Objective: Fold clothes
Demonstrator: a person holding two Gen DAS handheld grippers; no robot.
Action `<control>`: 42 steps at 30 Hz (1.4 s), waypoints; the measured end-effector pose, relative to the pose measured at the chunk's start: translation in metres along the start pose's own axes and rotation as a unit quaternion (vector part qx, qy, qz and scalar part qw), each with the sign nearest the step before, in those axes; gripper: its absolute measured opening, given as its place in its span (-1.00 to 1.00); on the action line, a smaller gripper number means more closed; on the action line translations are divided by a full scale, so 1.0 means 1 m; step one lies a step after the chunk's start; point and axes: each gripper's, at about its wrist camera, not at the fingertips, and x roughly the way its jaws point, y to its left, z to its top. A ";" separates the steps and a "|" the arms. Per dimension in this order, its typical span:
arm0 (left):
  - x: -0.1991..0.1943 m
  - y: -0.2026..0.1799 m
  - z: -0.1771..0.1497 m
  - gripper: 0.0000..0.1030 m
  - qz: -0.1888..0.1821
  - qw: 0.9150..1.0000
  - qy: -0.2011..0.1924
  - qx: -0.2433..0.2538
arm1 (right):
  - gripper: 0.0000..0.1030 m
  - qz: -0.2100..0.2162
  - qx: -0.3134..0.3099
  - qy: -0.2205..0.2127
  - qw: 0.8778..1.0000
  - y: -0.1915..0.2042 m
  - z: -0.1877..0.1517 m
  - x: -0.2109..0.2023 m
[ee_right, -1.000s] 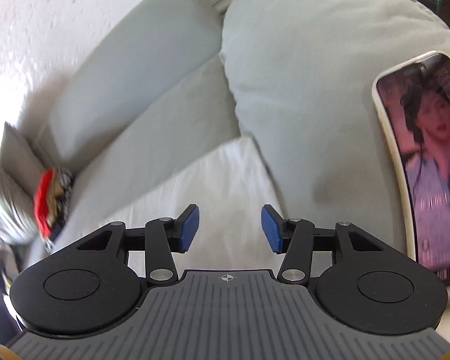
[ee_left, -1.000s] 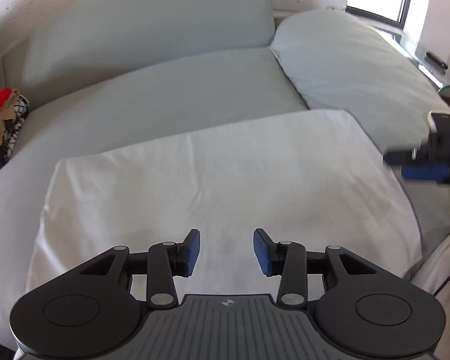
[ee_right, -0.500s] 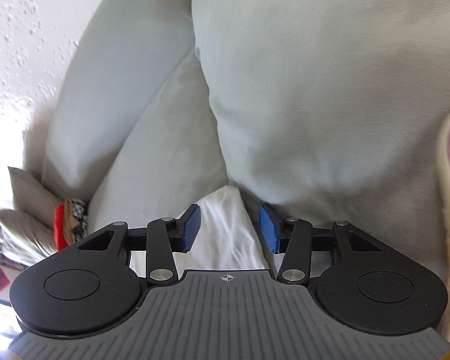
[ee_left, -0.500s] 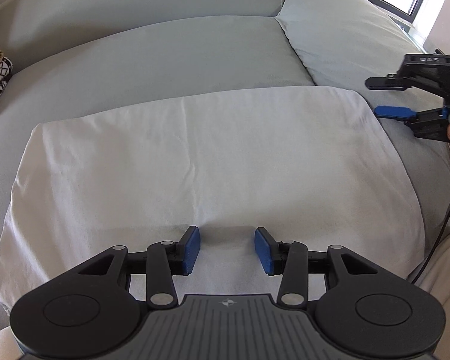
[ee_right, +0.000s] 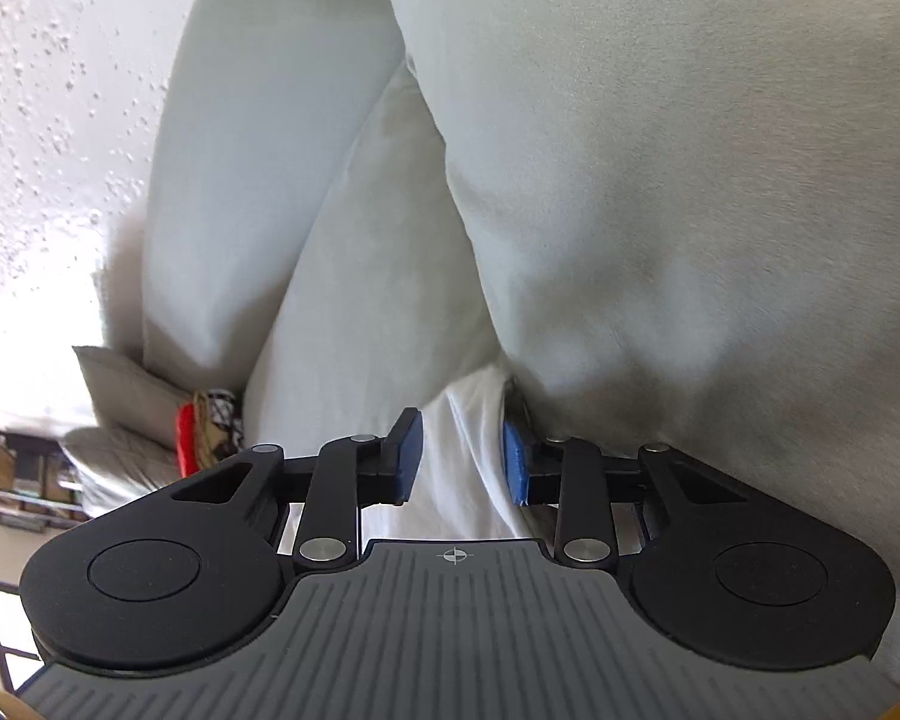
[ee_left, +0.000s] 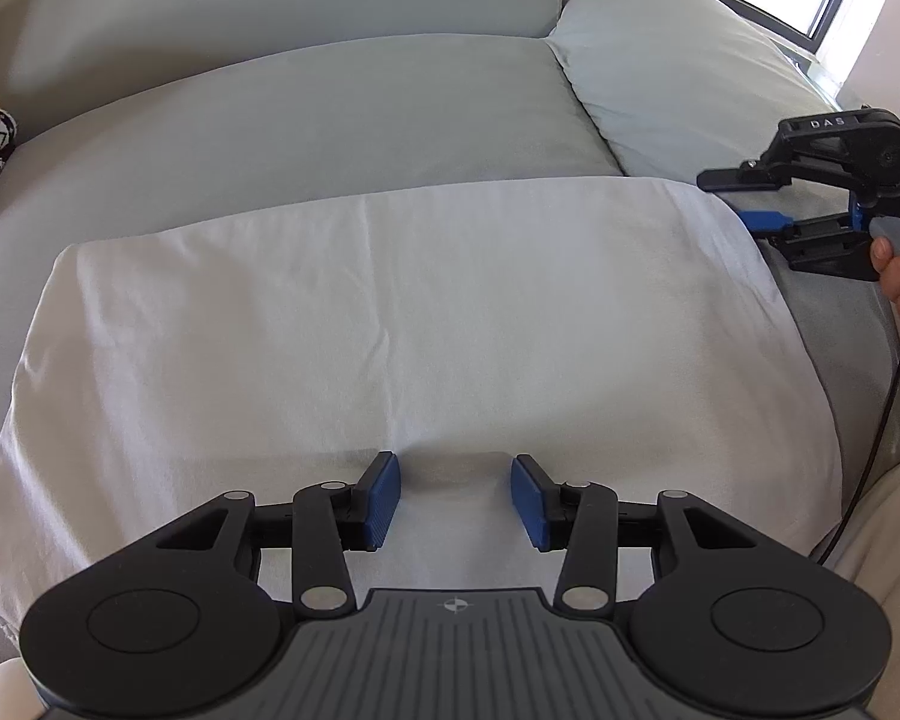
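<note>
Left wrist view: the white garment (ee_left: 402, 324) lies flat on the grey sofa (ee_left: 306, 114); the left tool (ee_left: 455, 498) hovers over its near edge, pads apart. Right wrist view: the right tool (ee_right: 461, 459) is closing around the garment's corner, pads not yet pressing.
</note>
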 end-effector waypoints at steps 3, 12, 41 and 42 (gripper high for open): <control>0.000 0.000 -0.002 -0.16 0.000 1.000 -0.001 0.000 | -0.33 0.006 0.016 -0.012 1.000 0.000 0.002 0.012; 0.000 -0.001 -0.001 -0.16 -0.001 1.000 -0.004 0.000 | -0.37 0.067 0.112 -0.147 0.980 -0.016 -0.010 -0.012; -0.002 0.002 -0.001 -0.15 -0.012 1.000 -0.015 -0.007 | -0.99 -0.120 0.033 -0.233 0.964 0.017 -0.012 -0.042; -0.002 0.003 -0.001 -0.15 -0.013 1.000 -0.015 -0.007 | -0.99 -0.113 0.030 -0.227 0.967 0.017 -0.011 -0.044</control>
